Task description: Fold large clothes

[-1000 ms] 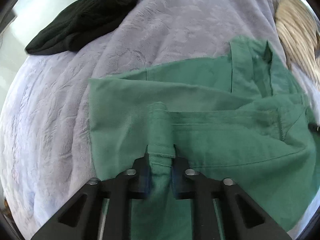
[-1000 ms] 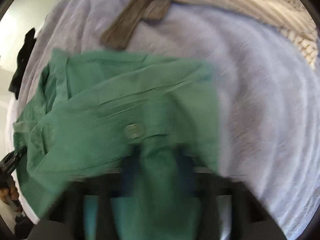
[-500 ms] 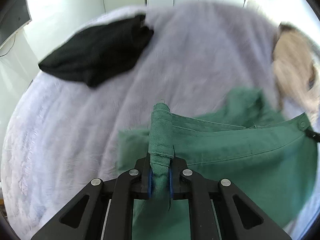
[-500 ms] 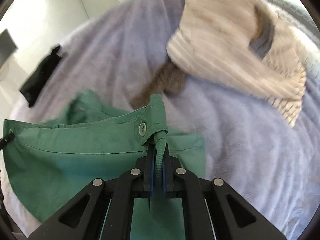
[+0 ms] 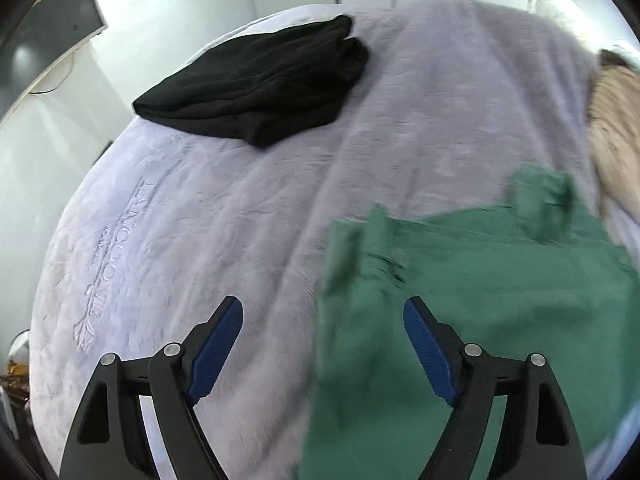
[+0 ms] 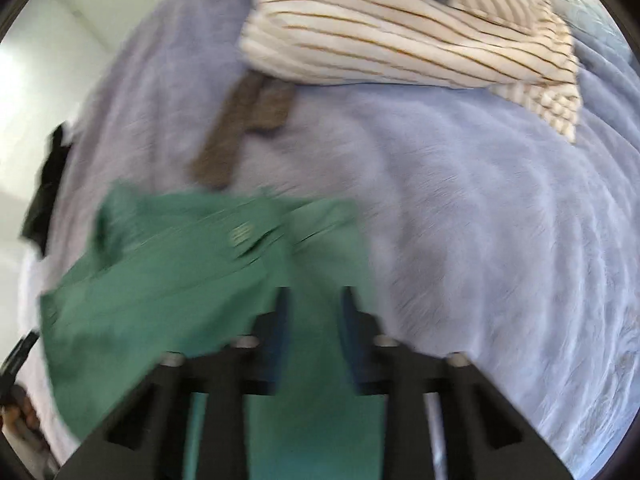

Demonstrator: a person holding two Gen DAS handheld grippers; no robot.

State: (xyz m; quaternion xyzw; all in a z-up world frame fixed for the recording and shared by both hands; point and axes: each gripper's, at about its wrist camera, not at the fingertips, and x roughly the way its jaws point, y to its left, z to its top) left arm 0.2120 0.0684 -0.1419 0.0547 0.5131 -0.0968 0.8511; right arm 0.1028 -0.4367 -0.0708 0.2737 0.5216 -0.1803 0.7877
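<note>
**A:** Where are the green trousers (image 5: 460, 312) right now?

**B:** On the lilac blanket (image 5: 240, 220), waistband end toward me, blurred in both views. Under my left gripper (image 5: 323, 322) the cloth sits below and to the right; nothing is between those jaws, they stand wide and are opening further.

**A:** And your right gripper (image 6: 312, 312)?

**B:** Its jaws are parting too, with a narrower gap. Green fabric shows between them, but I judge the pads (image 6: 280, 320) no longer press on it; the blur leaves that a little unsure.

**A:** What could go wrong from here?

**B:** If the right side lets go later than the left, the waistband may land skewed and the fold come out crooked. A belt loop could snag a pad as I pull away and drag the top layer open.

**A:** Anything nearby to mind?

**B:** The black garment (image 5: 260, 88) lies well apart. The striped top (image 6: 408, 28) and a brown piece (image 6: 240, 128) sit nearer; the trousers' far edge almost reaches the brown one, so a sloppy drop might overlap it
</note>
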